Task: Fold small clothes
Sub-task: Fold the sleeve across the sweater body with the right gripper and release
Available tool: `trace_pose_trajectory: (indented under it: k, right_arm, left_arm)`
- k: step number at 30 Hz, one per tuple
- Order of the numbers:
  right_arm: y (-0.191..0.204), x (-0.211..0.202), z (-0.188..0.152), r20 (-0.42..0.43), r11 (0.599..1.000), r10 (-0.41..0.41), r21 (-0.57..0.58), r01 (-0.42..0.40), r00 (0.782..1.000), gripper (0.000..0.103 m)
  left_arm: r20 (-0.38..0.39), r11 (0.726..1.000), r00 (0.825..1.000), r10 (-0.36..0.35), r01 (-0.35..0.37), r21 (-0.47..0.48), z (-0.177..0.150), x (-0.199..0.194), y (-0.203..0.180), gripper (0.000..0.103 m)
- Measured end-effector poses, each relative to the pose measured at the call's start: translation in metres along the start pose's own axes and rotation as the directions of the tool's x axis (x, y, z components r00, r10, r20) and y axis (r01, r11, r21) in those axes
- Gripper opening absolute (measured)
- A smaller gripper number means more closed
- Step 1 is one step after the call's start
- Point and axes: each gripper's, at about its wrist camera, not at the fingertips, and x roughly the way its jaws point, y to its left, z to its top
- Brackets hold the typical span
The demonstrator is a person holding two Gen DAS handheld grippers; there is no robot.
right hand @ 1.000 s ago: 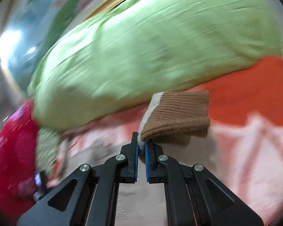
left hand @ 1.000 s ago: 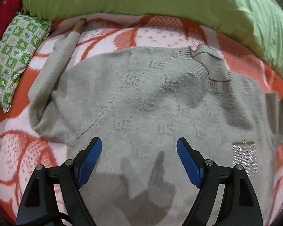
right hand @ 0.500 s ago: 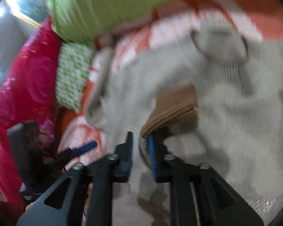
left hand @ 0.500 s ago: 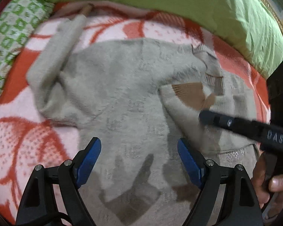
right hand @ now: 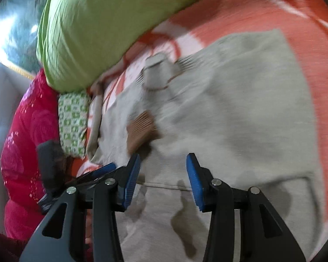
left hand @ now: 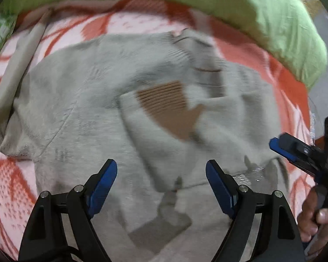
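A small grey knit sweater [left hand: 87, 100] lies flat on an orange and white blanket [left hand: 8, 187]. Its right sleeve is folded across the chest, and the brown ribbed cuff [left hand: 170, 109] rests near the collar [left hand: 199, 52]. The left sleeve [left hand: 17, 65] still stretches out to the left. My left gripper [left hand: 161, 185] is open and empty above the sweater's lower part. My right gripper [right hand: 163, 181] is open and empty, just short of the cuff [right hand: 141, 131]; it also shows in the left wrist view [left hand: 295, 150] at the right.
A big green pillow [left hand: 251, 11] lies along the far side of the blanket. A green and white patterned cushion [right hand: 73, 118] and a pink flowered cover [right hand: 26, 152] lie to the left.
My right gripper opened, let go of the brown cuff and drew back to the right. The sleeve now lies folded across the chest. The left gripper stayed open and shifted a little.
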Motion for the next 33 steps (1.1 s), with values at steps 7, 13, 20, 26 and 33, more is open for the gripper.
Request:
trace_pose_trajectory:
  k: [7,13,20,26,33]
  right_arm:
    - [-0.023,-0.026,0.000,0.072,0.996,-0.057,0.074,0.052,0.996,0.045]
    - [-0.028,-0.053,0.004,0.135,0.994,-0.100,0.064,0.092,0.986,0.045]
    - [-0.046,-0.050,0.012,0.142,0.987,-0.135,0.106,0.121,0.981,0.045]
    - [-0.050,-0.049,0.022,0.136,0.983,-0.177,0.072,0.169,0.975,0.045]
    - [-0.065,-0.046,0.040,0.157,0.963,-0.268,0.028,0.267,0.950,0.045]
  left_arm:
    - [-0.059,0.973,0.971,0.230,-0.229,0.031,0.026,0.057,-0.007,0.045]
    - [0.103,0.997,0.992,0.078,-0.077,-0.015,0.030,-0.006,0.018,0.010]
    - [0.036,0.989,0.998,-0.051,0.056,-0.139,0.009,0.013,0.056,0.020]
    - [0.117,0.979,0.993,-0.012,0.035,-0.200,0.012,0.002,0.070,0.034]
    - [0.093,0.973,0.996,0.009,0.012,-0.229,0.009,0.012,0.093,0.012]
